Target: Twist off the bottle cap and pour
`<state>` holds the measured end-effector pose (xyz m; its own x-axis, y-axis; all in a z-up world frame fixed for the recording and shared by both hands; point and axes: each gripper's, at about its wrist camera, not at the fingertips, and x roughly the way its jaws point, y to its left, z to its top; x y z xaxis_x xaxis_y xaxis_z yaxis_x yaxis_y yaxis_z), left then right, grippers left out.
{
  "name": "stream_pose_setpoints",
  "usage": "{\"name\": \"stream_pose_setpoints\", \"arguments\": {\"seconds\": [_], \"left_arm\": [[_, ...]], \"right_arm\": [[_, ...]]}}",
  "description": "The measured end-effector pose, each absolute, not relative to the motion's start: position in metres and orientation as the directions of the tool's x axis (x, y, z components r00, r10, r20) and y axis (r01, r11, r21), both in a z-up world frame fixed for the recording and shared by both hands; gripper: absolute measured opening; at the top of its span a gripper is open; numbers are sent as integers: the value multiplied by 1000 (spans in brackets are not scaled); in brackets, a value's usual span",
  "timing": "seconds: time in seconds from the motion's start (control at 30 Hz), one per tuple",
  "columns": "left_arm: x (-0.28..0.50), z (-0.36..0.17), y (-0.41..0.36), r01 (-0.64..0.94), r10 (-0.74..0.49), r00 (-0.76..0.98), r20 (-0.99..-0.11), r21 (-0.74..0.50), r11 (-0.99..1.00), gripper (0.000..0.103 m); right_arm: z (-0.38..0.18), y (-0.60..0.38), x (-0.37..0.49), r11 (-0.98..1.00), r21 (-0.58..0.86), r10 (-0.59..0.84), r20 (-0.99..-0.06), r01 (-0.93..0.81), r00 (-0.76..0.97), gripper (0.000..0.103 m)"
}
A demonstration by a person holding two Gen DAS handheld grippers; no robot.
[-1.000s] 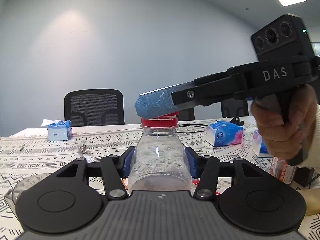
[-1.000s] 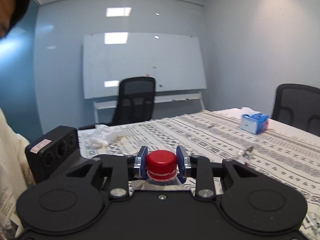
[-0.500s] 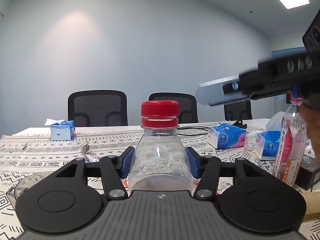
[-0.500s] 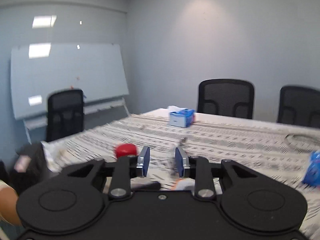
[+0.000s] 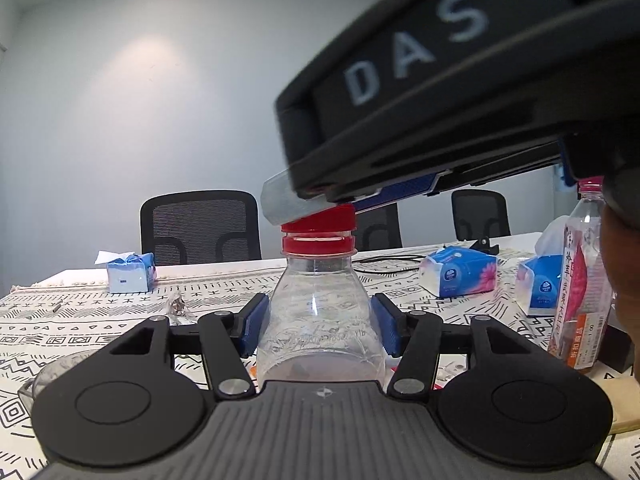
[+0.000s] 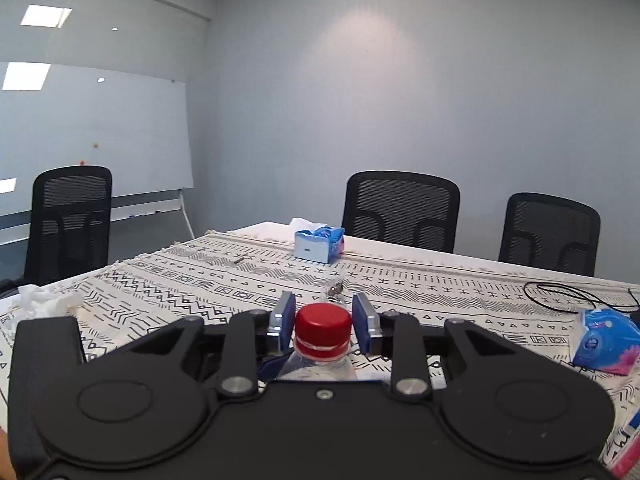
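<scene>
1. Table (image 6: pixel 440 284): I see a patterned black-and-white cloth over it, with black mesh chairs (image 6: pixel 400 210) along the far side and a whiteboard (image 6: pixel 92 136) on the side wall.

2. My right gripper (image 6: pixel 323 326): in the left wrist view its black body, lettered DAS, fills the upper right and reaches in over the bottle top. In its own view the blue pads stand either side of the red cap with a narrow gap on each side; I read it as slightly open, straddling the cap without a firm hold on it.

3. My left gripper (image 5: pixel 320 326): its blue pads press against both sides of the clear bottle's shoulder, closed on the bottle and holding it upright.

4. Clear bottle (image 5: pixel 320 320): upright at table centre in front of me, between the left pads. Whether it holds any liquid I cannot tell.

5. Second bottle (image 5: pixel 580 280): at far right, upright, with a pink and orange label, partly behind a hand (image 5: pixel 624 280).

6. Tissue packs: one blue box (image 6: pixel 318 244) at the far edge, two blue-and-pink packs (image 5: pixel 460 272) to the right.

7. Black cable (image 6: pixel 560 296): looped on the cloth, right side.

8. Red cap (image 6: pixel 323 326): on the clear bottle's neck, sitting above its red ring, between the right pads.
</scene>
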<state>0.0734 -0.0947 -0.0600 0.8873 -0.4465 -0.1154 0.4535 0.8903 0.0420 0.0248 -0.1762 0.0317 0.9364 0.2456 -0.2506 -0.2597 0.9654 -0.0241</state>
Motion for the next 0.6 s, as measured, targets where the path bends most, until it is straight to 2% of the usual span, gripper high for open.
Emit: {"name": "stream_pose_setpoints", "arguments": {"seconds": [0.2,0.47,0.53,0.6], "left_arm": [[76,-59,-91,463,-457,881,-125,24,886,53],[79,-58,-89,488,-481,867,-132,24,873,53],[79,-58,-89,489,-483,865,-136,16,872,53],[80,-58,-89,493,-487,862,-139,13,870,53]], "right_arm": [[26,-184,33,948,15,312,-254,-319,916,31],[14,-227,51,795,-63,587,-172,-603,791,32],[13,-241,59,719,-73,675,-162,-691,720,32],[14,-260,78,623,-22,769,-165,-782,618,32]]}}
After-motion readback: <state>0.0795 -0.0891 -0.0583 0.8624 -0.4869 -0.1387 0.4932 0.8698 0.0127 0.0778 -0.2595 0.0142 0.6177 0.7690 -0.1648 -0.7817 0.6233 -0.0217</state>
